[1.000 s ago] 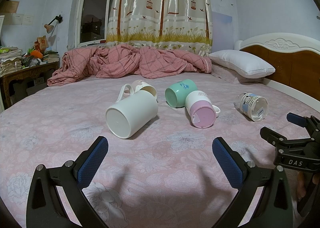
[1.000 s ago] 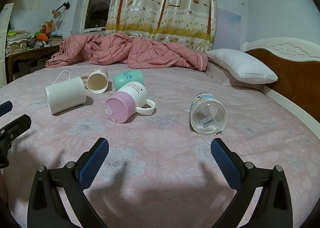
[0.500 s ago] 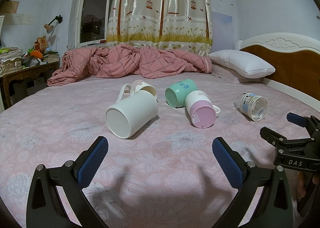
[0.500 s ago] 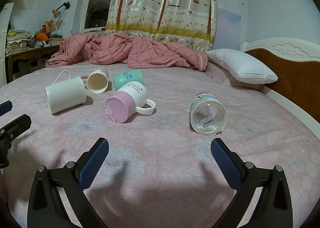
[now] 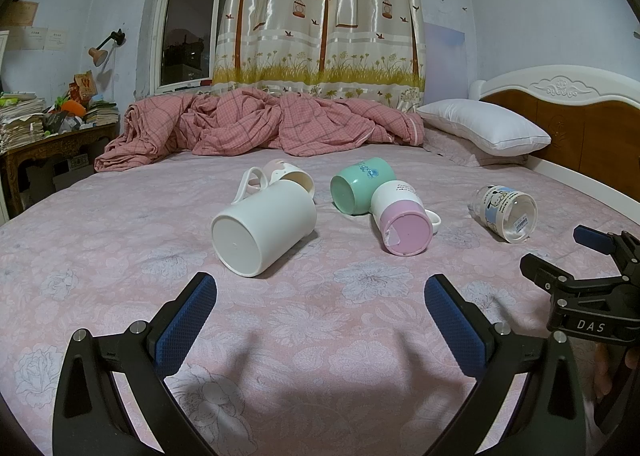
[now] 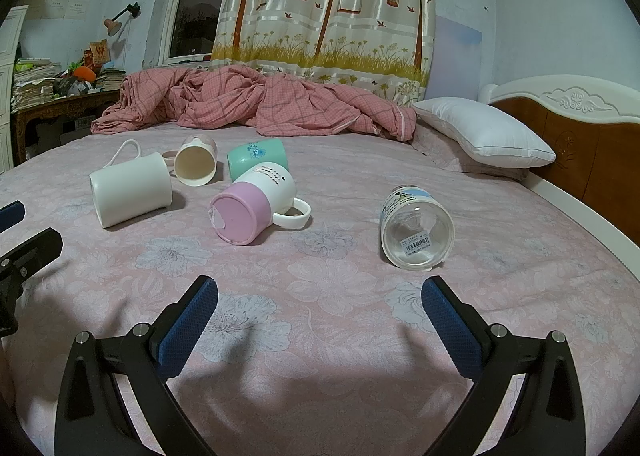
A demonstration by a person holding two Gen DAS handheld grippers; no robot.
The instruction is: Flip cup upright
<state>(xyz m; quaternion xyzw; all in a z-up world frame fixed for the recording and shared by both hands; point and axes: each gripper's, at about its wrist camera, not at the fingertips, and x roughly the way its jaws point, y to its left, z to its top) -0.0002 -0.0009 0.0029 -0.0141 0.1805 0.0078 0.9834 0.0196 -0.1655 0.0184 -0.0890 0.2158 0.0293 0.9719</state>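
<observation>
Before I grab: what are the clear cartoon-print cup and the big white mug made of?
The clear cartoon-print cup looks like glass: see-through wall, bright glints, barcode sticker visible on its base. The big white mug looks like matte ceramic, possibly plastic: opaque, smooth, soft sheen.

A rumpled pink checked quilt (image 5: 256,124) lies heaped along the far side of the bed (image 5: 320,336), whose pale pink sheet carries a flower print, and a white pillow (image 5: 484,126) rests beside the wood-and-white headboard (image 5: 568,116). Behind the quilt hangs a shiny curtain (image 5: 324,12) printed with trees and birdcages, next to a dark window (image 5: 188,24). To the left, a wooden desk (image 5: 52,148) holds stacked papers (image 5: 20,116), with a wall lamp (image 5: 105,46) above.
</observation>
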